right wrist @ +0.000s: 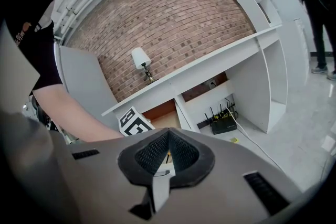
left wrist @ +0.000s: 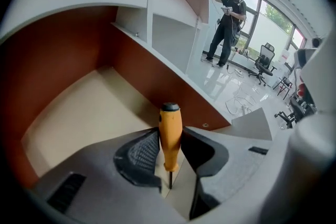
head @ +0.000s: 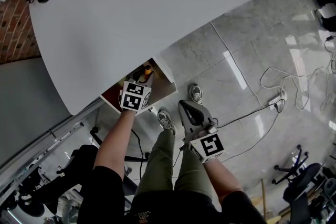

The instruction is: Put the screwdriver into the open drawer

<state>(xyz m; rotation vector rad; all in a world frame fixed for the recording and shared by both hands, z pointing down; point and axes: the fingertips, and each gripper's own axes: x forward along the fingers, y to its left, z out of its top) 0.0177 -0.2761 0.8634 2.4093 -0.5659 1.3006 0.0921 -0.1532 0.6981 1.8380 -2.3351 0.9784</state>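
Observation:
The screwdriver (left wrist: 170, 135) has an orange handle with a black cap and a thin dark shaft. My left gripper (left wrist: 170, 157) is shut on the handle, which points forward over the open drawer (left wrist: 58, 78). That drawer has red-brown walls and a pale beige bottom. In the head view the left gripper (head: 143, 81) reaches into the drawer (head: 167, 72) under the white desk top (head: 157, 2), and the orange handle (head: 147, 68) shows just past it. My right gripper (head: 186, 106) hangs over the floor to the right, shut and holding nothing, jaws (right wrist: 168, 136) pressed together.
A power strip with white cables (head: 276, 97) lies on the glossy tiled floor at the right. Office chairs (head: 300, 168) stand at the lower right. A router (right wrist: 224, 124) sits in a desk cubby. A lamp (right wrist: 140, 59) stands before the brick wall. A person (left wrist: 227, 21) stands far off.

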